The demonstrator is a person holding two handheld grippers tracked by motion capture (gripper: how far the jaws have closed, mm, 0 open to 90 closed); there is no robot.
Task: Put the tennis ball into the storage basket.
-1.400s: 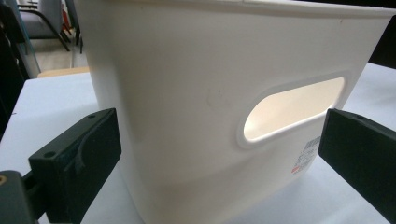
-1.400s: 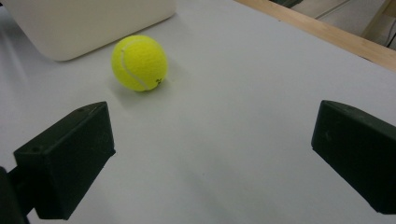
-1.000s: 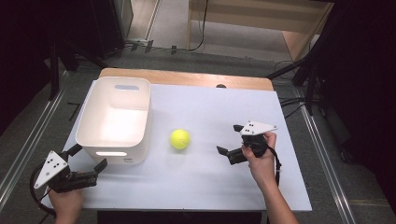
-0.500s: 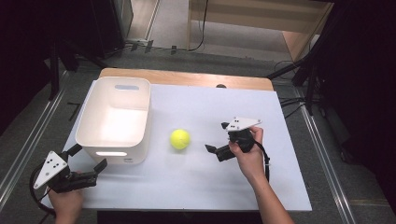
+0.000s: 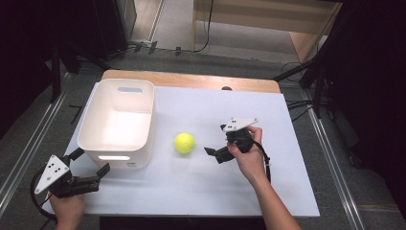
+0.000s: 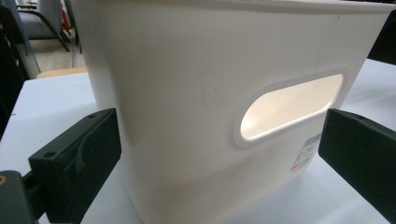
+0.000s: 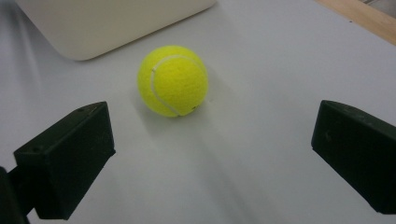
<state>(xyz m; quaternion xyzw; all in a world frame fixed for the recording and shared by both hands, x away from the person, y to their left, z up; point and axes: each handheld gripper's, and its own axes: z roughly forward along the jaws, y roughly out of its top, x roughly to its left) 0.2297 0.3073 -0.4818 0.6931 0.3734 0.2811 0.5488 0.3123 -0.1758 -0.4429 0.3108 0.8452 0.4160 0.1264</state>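
A yellow tennis ball [image 5: 184,143] lies on the white table between the white bin [image 5: 143,143] and my right gripper [image 5: 215,139]. In the right gripper view the ball [image 7: 173,80] sits a short way ahead of the wide-apart black jaws of the right gripper [image 7: 212,135], which is open and holds nothing. My left gripper [image 5: 90,162] rests near the table's front left corner, open, pointing at the bin's near wall. The left gripper view has that wall [image 6: 177,84] and its handle cut-out [image 6: 289,107] close ahead of the left gripper [image 6: 219,144].
The table top [image 5: 268,191] has free room in front of and to the right of the ball. A wooden strip [image 5: 191,80] runs along its far edge. Dark stands and cables surround the table on the floor.
My right gripper has moved left across the table, closing in on the ball. The left gripper, the bin and the ball have stayed put.
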